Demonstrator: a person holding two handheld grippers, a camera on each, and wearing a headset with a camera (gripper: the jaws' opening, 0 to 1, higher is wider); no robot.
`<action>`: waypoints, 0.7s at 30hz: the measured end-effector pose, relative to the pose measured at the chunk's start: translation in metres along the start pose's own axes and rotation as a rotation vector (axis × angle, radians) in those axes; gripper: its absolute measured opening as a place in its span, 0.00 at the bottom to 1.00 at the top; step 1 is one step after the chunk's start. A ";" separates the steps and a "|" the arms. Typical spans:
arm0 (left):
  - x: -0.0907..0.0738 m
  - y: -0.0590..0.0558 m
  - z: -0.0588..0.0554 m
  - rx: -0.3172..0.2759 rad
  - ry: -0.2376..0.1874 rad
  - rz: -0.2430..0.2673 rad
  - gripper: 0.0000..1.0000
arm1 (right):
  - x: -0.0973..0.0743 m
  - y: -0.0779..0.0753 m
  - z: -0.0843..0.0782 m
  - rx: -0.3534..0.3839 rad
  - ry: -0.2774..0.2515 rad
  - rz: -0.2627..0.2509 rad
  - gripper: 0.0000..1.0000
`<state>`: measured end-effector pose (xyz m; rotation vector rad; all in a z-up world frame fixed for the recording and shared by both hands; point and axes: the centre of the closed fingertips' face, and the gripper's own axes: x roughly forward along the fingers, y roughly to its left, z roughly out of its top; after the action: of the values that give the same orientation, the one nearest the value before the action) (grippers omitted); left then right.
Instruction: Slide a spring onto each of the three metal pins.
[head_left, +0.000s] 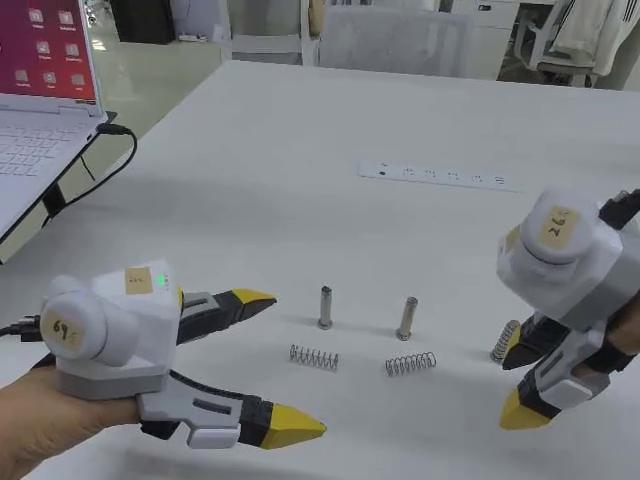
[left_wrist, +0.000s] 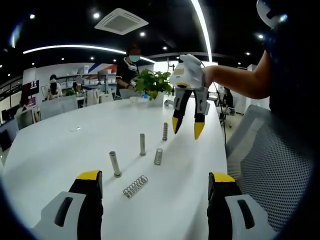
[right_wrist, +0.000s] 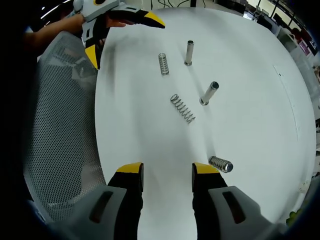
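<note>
Head view: left tool (head_left: 278, 365) lower left of frame, jaws spread wide, nothing in them; right tool (head_left: 517, 385) at right edge, tips pointing down at the white desk (head_left: 250, 180), jaws parted, empty. Mid-frame two bare metal pins stand upright, left pin (head_left: 325, 307) and right pin (head_left: 407, 318); left spring (head_left: 314, 357) and right spring (head_left: 411, 364) lie flat just below them. A third spring (head_left: 503, 342) is partly hidden beside right tool; right gripper view shows it around a third pin (right_wrist: 228, 166), lower right. Open laptop (head_left: 40, 110) upper left.
</note>
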<state>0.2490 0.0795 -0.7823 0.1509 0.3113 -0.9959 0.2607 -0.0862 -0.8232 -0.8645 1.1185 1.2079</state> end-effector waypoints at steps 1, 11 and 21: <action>0.000 0.000 0.000 0.000 0.000 0.000 0.84 | 0.000 0.000 0.002 -0.005 -0.001 0.001 0.37; 0.000 0.000 -0.001 -0.001 0.000 -0.002 0.84 | -0.005 -0.007 0.020 -0.047 -0.015 -0.018 0.38; 0.002 -0.001 -0.004 -0.004 0.005 -0.011 0.84 | 0.000 -0.014 0.033 -0.071 -0.027 -0.024 0.37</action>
<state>0.2486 0.0790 -0.7865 0.1479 0.3190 -1.0057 0.2803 -0.0575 -0.8150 -0.9111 1.0459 1.2421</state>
